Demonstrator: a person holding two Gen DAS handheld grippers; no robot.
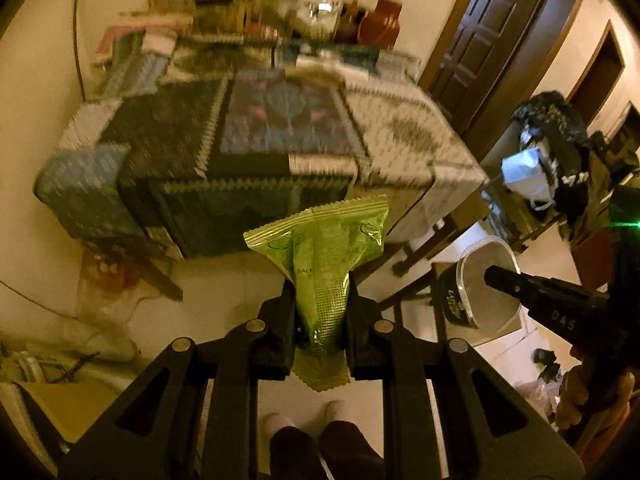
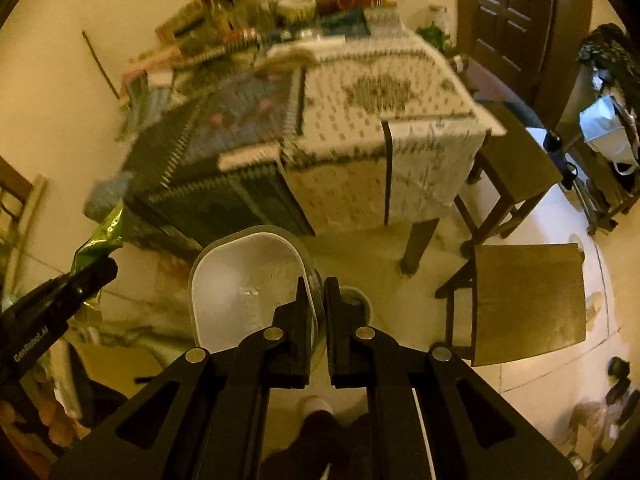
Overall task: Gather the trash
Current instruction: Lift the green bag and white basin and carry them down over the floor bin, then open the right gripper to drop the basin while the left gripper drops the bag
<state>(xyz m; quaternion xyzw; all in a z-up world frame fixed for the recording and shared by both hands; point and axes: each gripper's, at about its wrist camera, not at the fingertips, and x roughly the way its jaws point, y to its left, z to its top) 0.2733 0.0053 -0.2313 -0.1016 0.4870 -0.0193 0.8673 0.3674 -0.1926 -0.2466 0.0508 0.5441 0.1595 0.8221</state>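
Observation:
My left gripper (image 1: pixel 321 280) is shut on a green foil wrapper (image 1: pixel 324 256), which sticks up between the fingers above the floor in front of the table. The wrapper also shows at the left edge of the right wrist view (image 2: pixel 98 236). My right gripper (image 2: pixel 318 284) is shut on the rim of a white plastic tub (image 2: pixel 244 284), held above the floor. In the left wrist view the tub (image 1: pixel 486 284) hangs at the right, with the right gripper's fingers (image 1: pixel 516 286) on its rim.
A table with a patterned cloth (image 1: pixel 280 128) stands ahead, its far end crowded with bottles and jars (image 1: pixel 304 12). Two wooden stools (image 2: pixel 528 300) stand to the right. A dark door (image 2: pixel 508 20) is behind. Bags lie on the floor at left (image 1: pixel 104 280).

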